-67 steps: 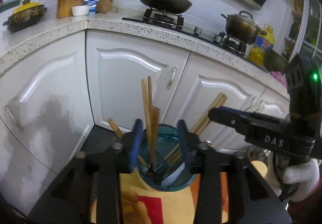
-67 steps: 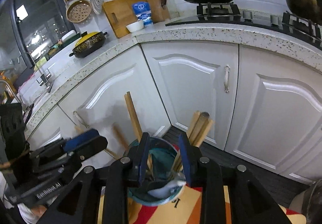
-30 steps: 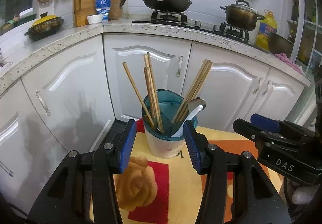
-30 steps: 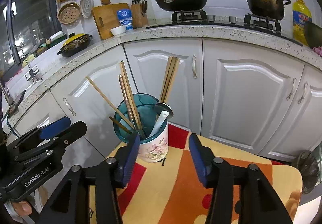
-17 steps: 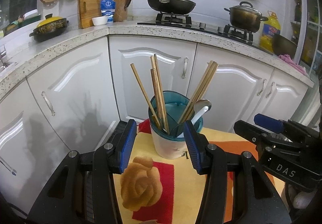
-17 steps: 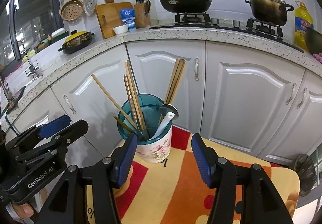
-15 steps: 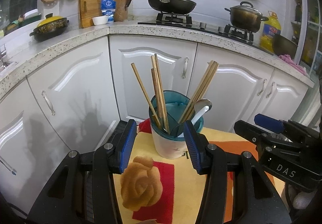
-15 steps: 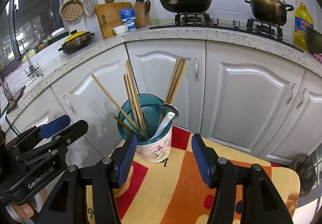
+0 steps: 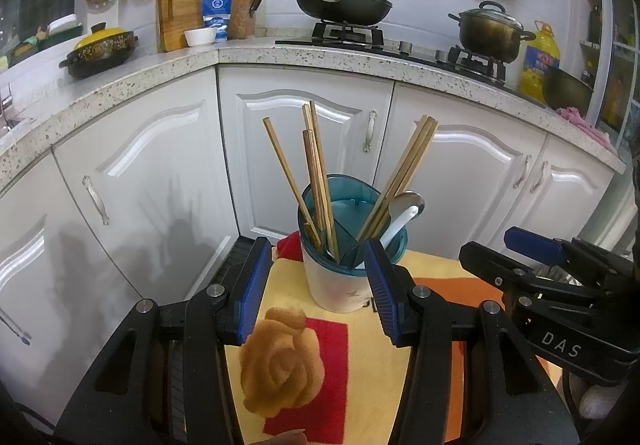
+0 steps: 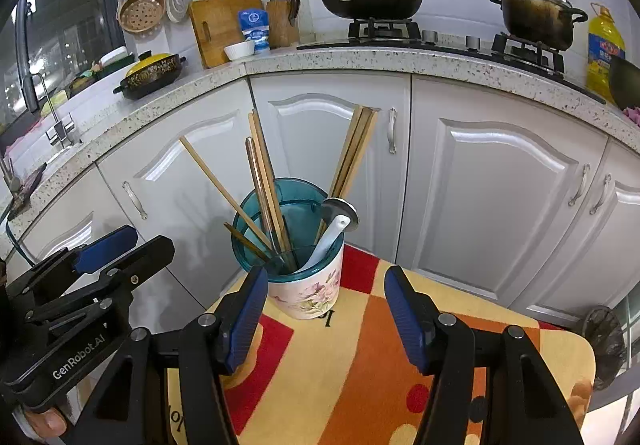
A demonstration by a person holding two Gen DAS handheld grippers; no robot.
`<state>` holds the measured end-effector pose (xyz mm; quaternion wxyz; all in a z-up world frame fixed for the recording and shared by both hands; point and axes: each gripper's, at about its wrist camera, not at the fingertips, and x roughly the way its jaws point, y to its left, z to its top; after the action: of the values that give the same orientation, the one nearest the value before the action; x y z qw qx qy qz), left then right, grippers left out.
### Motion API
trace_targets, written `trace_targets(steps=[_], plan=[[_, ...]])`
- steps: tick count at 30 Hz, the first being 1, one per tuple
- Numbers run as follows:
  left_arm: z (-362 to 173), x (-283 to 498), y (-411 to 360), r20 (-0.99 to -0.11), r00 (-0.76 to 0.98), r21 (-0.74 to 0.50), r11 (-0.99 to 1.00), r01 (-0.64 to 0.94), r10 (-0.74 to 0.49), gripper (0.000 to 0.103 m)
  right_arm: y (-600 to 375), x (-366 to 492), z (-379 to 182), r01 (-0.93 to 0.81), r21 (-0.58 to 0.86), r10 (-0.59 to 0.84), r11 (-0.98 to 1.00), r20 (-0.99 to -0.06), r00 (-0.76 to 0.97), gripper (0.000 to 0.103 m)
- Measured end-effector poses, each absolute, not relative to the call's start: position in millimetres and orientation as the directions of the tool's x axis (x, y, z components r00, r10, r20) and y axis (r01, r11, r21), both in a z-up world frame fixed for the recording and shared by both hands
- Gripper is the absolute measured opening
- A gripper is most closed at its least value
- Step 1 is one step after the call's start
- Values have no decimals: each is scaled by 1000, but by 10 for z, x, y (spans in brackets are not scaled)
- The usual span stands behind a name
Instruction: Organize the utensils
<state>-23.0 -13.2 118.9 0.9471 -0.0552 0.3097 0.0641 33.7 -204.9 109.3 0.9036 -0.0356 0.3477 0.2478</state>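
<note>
A white flowered utensil holder with a teal insert [image 9: 344, 277] [image 10: 308, 285] stands at the far edge of a small table with a patterned cloth [image 9: 360, 357] [image 10: 360, 373]. Several wooden chopsticks [image 9: 316, 173] [image 10: 264, 181] lean in it in two bunches, beside a metal spoon [image 9: 408, 201] [image 10: 340, 211] and a white ceramic spoon [image 9: 394, 231] [image 10: 328, 241]. My left gripper [image 9: 318, 285] is open and empty, just short of the holder. My right gripper [image 10: 324, 309] is open and empty, a little back from it. Each gripper shows in the other's view [image 9: 560, 293] [image 10: 80, 285].
White kitchen cabinets [image 10: 500, 197] stand close behind the table, under a speckled counter [image 9: 304, 57] with a wok, a pot, a knife block and a cutting board. The table's right edge [image 10: 592, 365] drops to the floor.
Both grippers have drawn back and up from around the holder's rim; the holder now stands whole in front of them. In the last half second almost nothing moved.
</note>
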Motion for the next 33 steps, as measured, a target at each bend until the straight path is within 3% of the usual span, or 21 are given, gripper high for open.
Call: trace_targets(steps=[33], plan=[[1119,-178,-82,-604,793,-74,984,-160,84,48,-1980,390,1014,-478,90,404,874,-680,612,60]])
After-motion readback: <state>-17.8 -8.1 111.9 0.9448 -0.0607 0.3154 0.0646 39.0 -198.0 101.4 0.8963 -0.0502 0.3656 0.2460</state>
